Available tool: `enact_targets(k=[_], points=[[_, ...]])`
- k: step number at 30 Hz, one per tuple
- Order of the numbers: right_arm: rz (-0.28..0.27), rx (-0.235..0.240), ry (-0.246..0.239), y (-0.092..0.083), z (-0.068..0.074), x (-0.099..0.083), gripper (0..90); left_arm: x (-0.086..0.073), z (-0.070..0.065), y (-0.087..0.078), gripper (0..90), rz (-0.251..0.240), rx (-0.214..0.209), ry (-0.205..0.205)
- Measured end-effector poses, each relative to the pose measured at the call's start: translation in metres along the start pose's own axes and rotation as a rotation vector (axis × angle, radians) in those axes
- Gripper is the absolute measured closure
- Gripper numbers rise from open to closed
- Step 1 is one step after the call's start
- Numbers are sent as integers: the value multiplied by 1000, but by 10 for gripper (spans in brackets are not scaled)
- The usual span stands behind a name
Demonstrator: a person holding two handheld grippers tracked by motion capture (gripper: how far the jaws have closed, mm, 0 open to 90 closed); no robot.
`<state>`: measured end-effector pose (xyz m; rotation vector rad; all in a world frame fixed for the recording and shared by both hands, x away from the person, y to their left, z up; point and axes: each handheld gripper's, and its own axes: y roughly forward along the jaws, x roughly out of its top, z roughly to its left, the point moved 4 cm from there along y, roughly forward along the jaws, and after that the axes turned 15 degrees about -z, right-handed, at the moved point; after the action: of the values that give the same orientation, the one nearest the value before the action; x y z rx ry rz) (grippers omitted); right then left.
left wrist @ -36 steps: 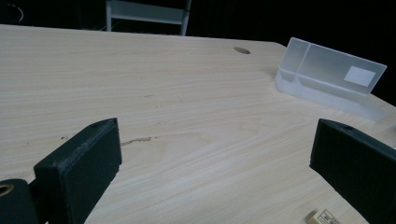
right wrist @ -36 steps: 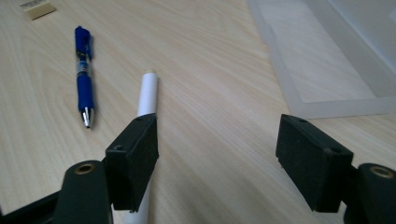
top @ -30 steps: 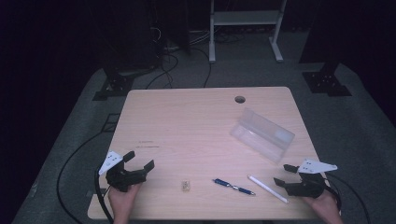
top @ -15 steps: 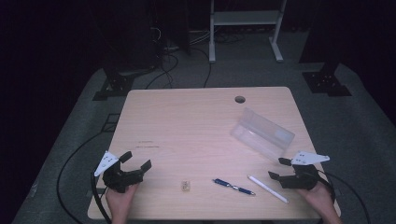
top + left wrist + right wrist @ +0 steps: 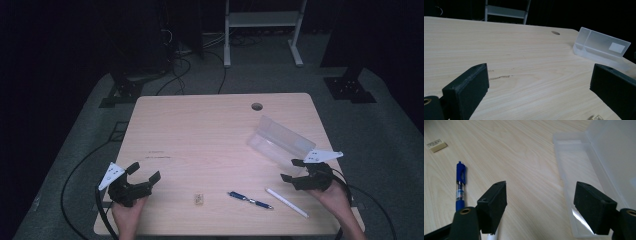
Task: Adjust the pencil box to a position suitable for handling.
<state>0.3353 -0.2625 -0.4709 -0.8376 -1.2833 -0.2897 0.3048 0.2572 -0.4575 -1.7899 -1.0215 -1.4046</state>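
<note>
Counter (image 5: 200, 140): pale wood-grain top, a round cable hole (image 5: 257, 106) near the far edge, faint dark scuff marks toward the left.

Clear plastic case (image 5: 280, 141): open, lid raised, far right of the counter; a white label on the lid in the left gripper view.

Left tool (image 5: 142, 172): near-left corner, held in a hand (image 5: 127, 217), jaws wide apart, nothing between them.

Right tool (image 5: 292, 170): near-right, just beside the case's near end, jaws wide apart, nothing between them.

White pen (image 5: 287, 202): lying flat, near edge, right of the blue pen.

Blue pen (image 5: 250, 200): lying flat, near edge, centre-right.

Small tan eraser (image 5: 199, 198): left of the blue pen, apart from it.
</note>
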Motion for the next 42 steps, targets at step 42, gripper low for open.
enact_targets(k=[42], points=[[213,-28,-7,88,-30,18,377,2,3,-1,11,-15,1,-14]])
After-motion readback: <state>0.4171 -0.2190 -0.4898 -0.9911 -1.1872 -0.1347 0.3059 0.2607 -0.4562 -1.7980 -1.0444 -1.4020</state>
